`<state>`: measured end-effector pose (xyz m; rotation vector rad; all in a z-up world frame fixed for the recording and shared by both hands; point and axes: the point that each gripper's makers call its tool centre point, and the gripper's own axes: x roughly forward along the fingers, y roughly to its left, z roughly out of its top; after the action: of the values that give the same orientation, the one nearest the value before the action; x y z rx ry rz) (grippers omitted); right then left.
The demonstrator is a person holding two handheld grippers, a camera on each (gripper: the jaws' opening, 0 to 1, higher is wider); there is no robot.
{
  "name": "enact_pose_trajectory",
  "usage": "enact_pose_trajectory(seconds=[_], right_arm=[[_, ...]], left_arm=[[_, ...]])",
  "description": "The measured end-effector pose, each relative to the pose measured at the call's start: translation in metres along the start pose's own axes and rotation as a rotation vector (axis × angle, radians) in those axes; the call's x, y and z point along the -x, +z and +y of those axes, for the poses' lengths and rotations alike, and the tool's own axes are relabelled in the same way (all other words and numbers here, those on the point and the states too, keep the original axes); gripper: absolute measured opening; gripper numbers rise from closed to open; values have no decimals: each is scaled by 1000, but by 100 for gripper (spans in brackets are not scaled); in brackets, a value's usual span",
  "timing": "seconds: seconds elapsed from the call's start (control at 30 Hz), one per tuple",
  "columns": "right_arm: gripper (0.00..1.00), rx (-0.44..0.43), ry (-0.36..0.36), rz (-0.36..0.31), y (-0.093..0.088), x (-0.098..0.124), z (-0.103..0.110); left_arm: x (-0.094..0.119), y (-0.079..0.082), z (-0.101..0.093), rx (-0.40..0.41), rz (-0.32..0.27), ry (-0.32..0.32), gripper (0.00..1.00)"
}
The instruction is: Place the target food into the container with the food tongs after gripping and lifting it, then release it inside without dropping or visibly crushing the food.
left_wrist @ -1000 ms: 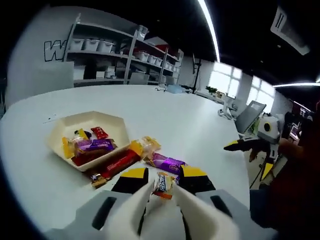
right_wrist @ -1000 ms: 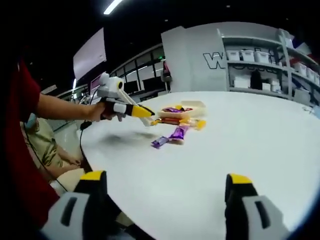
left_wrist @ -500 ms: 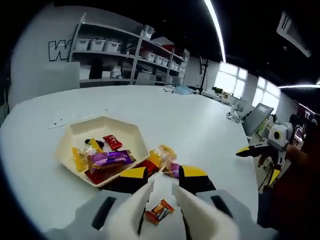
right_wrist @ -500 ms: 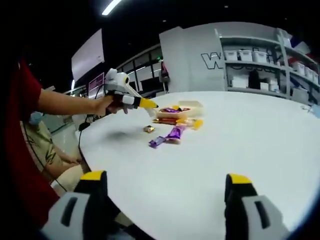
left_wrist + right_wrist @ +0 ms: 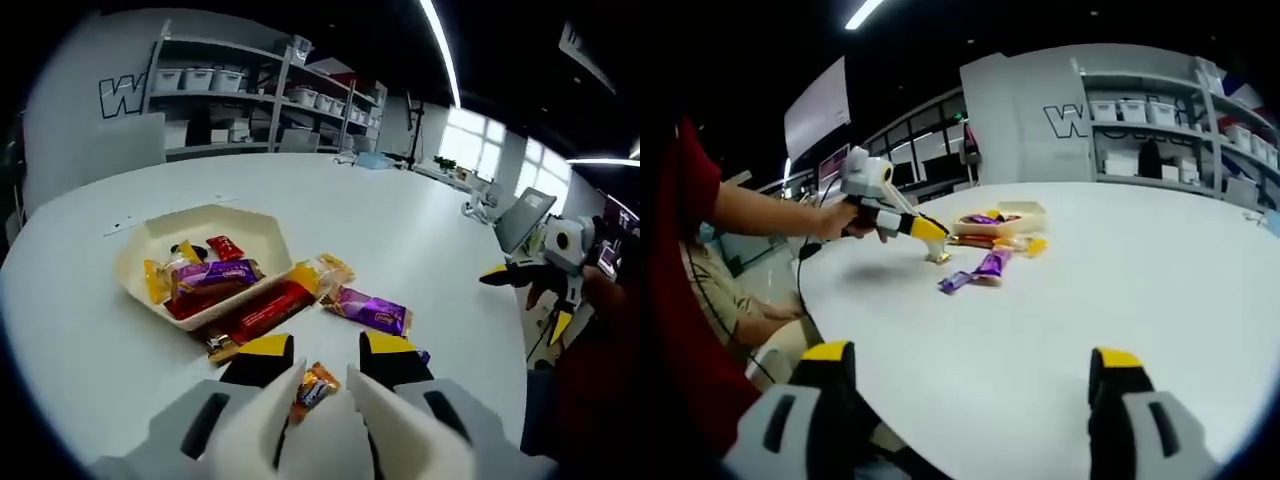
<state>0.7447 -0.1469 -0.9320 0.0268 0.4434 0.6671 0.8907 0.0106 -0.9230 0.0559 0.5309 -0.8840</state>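
Note:
A cream hexagonal container holds several wrapped sweets. A small orange candy lies on the white table in front of it, between the white tong tips of my left gripper. The tips press against both of its sides. In the right gripper view, the left gripper points down with its yellow tip on that candy, near the container. My right gripper is open and holds nothing, low over the table's near edge. It is seen far right as the right gripper.
A red bar leans out of the container's front. A yellow-orange sweet and a purple sweet lie beside it. A person's arm holds the left gripper. Shelves with bins stand beyond the table.
One second ago the orange candy was held up in the left tongs; half a second ago it lay loose on the table. The left gripper has since come down around it.

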Motion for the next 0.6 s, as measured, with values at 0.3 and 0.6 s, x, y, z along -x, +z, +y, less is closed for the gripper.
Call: enact_pose_trajectory(seconds=[0.3,0.6], right_arm=[[95,10,4,-2,2,1,4],[95,17,10,1,1,3,10]], left_arm=[[13,-8,3,-94,8,-12,25],[32,-19,-4,20,-7,16,25]])
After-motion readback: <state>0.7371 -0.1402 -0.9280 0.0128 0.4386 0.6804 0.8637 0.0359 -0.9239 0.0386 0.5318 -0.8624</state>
